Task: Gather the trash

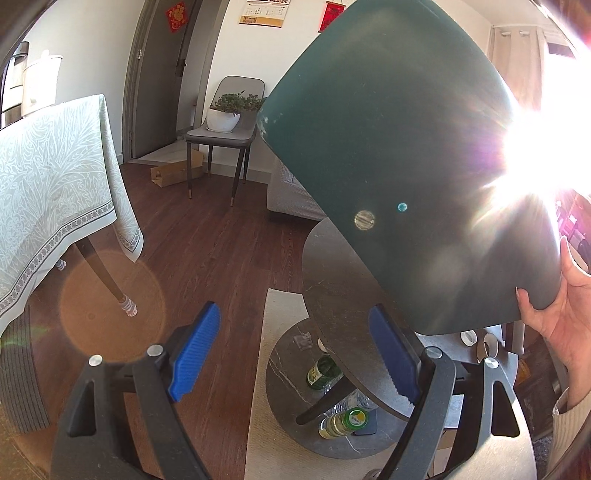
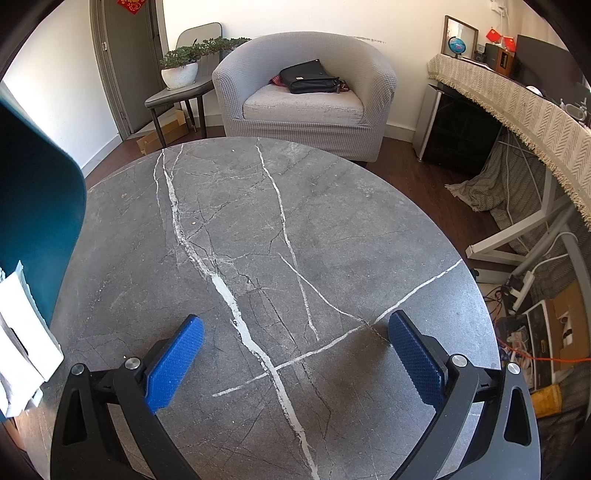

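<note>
I see a dark wood floor, white walls and a grey door. A grey armchair sits behind the round marble surface. Sun glare floods in from the right.

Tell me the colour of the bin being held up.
Dark teal green bin, plain, no pattern; clearest in the left wrist view.

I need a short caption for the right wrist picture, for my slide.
Open right tool above a bare grey marble table, teal bin at left, grey armchair behind.
</note>
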Available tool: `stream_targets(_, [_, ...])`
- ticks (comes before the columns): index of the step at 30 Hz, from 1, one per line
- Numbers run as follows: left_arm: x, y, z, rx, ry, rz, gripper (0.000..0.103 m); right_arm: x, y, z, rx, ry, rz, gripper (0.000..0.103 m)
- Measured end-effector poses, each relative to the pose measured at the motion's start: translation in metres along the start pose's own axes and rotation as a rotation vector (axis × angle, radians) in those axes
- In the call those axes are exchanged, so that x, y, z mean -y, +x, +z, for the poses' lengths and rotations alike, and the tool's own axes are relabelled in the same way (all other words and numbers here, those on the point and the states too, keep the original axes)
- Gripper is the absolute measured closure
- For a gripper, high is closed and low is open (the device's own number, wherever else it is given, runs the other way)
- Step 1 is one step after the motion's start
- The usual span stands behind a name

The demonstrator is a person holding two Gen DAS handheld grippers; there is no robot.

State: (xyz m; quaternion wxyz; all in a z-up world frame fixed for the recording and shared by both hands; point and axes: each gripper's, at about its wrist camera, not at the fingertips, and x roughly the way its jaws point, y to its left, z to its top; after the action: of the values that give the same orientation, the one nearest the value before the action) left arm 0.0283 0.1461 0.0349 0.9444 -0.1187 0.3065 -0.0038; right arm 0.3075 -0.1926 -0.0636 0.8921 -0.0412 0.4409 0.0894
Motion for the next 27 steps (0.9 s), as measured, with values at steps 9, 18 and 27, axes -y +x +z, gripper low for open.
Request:
stream_targets(9, [0.011,0.006,-0.002,-0.009,0.015,-0.006,0.019,0.001,0.000,0.000,0.000,0.000,0.000,0.002])
stream_targets(18, [0.010,0.009,-0.003,-0.014,0.012,-0.006,0.019,0.001,0.000,0.000,0.000,0.000,0.000,0.002])
stream_targets(27, [0.008,0.008,-0.003,-0.013,0.010,-0.003,0.019,0.001,0.000,0.000,0.000,0.000,0.000,0.002])
